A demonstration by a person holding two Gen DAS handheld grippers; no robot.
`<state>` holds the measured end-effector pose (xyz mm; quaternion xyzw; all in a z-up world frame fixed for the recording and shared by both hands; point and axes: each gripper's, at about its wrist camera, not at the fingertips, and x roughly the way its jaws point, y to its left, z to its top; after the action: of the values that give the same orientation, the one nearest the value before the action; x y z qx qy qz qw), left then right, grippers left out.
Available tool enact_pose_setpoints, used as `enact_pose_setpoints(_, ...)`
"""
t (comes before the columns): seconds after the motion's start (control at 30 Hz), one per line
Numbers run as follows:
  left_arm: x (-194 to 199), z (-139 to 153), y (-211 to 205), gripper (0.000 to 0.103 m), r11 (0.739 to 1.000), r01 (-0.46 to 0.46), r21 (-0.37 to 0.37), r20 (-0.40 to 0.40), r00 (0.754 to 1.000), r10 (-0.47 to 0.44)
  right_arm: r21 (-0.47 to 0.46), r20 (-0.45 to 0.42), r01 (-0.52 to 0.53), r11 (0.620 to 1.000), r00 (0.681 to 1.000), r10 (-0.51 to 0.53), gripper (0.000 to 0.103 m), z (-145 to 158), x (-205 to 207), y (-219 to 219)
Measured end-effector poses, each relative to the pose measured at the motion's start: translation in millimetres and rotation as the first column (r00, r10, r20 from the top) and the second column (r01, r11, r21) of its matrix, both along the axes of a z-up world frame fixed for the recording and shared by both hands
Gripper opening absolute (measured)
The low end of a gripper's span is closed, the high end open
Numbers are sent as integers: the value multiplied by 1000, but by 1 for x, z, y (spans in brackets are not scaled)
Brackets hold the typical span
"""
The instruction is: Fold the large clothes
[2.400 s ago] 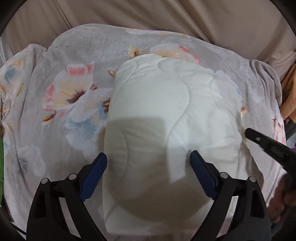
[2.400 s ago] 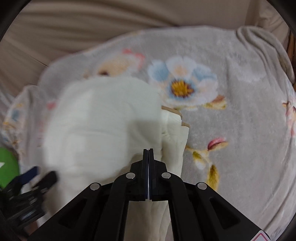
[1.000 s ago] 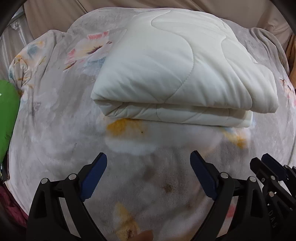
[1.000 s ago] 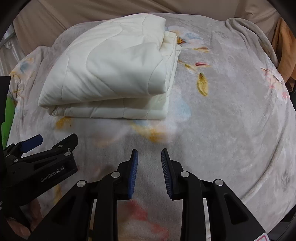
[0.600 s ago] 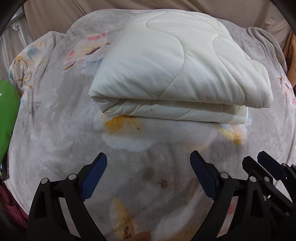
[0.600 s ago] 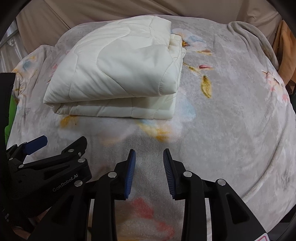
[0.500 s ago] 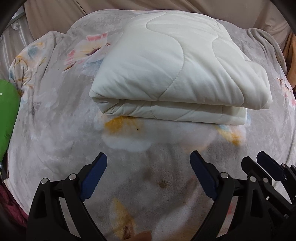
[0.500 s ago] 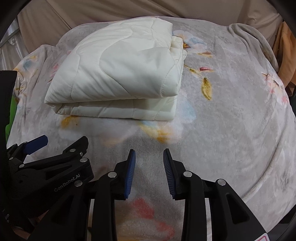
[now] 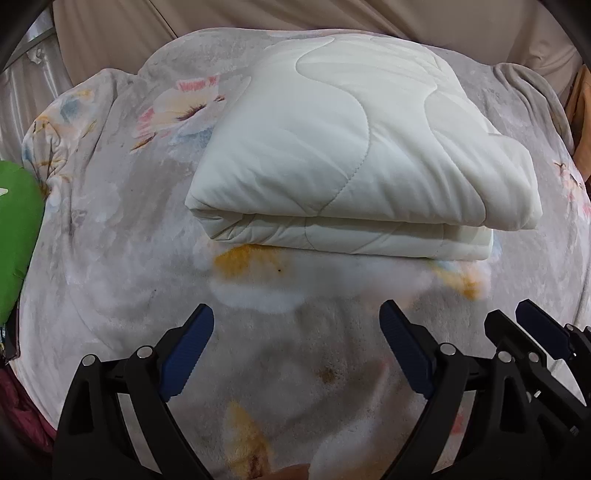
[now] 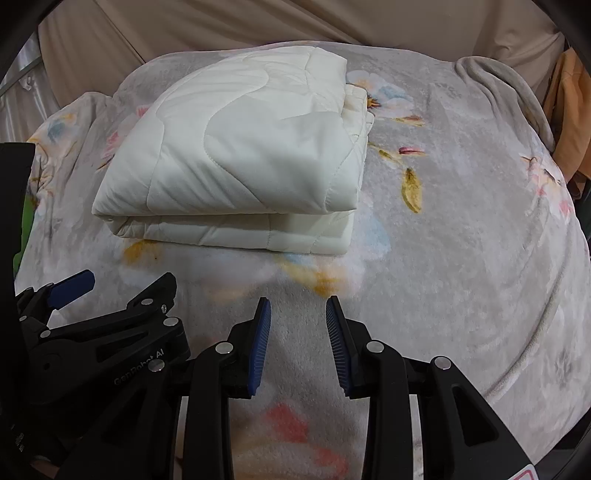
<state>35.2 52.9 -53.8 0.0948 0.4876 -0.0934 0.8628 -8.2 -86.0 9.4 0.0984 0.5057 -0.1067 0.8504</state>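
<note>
Cream quilted bedding point(image 9: 354, 147), folded into a thick stack of layers, lay on a grey floral blanket point(image 9: 110, 258) that covered the whole work surface. Its nearest folded edge faced both cameras, with the layers showing as bands along that front side. On the stack's right side the lower layers stuck out a little past the top one.

Both tongs sat on the near side of the stack, above bare blanket and apart from the bedding. The left gripper point(image 9: 297, 341) had its blue-padded jaws spread wide, with nothing between them but the blanket's yellow and white flower print. The stack lay straight ahead of it, beyond the fingertips, and was wider than the gap between the jaws. The right gripper point(image 10: 298, 328) had its jaws parted by a narrower gap, also holding nothing, with only blanket pile showing between its ribbed blue pads point(image 10: 260, 343). From the right wrist view the bedding lay ahead and to the left of the tips, its right corner roughly in line with the right jaw.

The two tools were just beside each other, each appearing at the edge of the other's view. A green object point(image 9: 16, 229) lay at the blanket's far left edge, and beige fabric point(image 10: 258, 26) hung behind the surface.
</note>
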Motion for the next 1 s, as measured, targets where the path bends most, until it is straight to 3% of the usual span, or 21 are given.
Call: enact_pose_setpoints(1.0, 8, 1, -5, 86, 1000, 14, 14, 14, 1000, -14, 1, -4, 8, 1000, 1000, -8, 32, -2, 8, -4)
